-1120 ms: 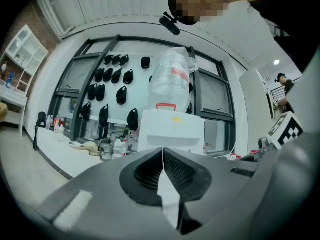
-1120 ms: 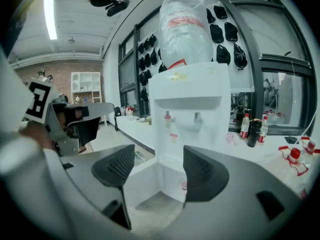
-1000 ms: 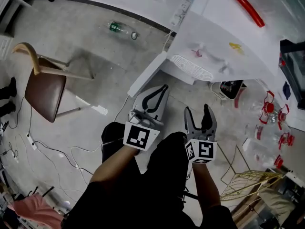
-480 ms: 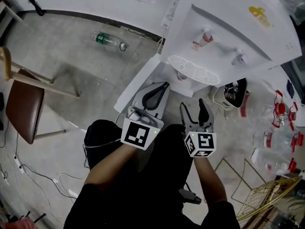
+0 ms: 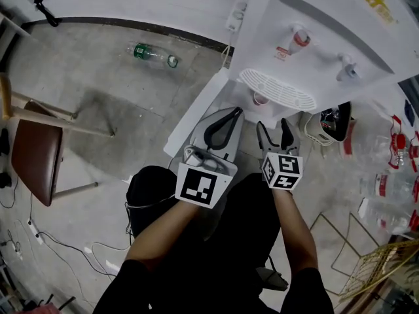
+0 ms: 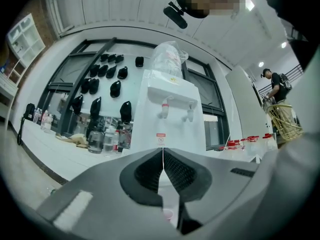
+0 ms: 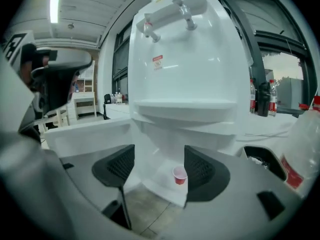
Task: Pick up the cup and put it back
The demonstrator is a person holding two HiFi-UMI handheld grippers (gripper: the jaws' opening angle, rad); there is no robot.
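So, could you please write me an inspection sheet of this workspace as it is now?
Surface: bare grey floor, stained.
Job's things: small red cup upright in the open bottom compartment of the water dispenser.
Clutter: plastic bottle lying on the floor.
Tools: left tool shut, empty; right tool open, aimed at the cup, not touching it.
Cables: loose cables on the floor.
Surroundings: chair, red-capped bottles, wire basket.

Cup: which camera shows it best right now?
Right gripper view: the cup stands upright in plain sight on the dispenser's bottom ledge. Head view shows only its rim from above, beneath the drip tray. Left gripper view catches just a sliver, low in the frame.
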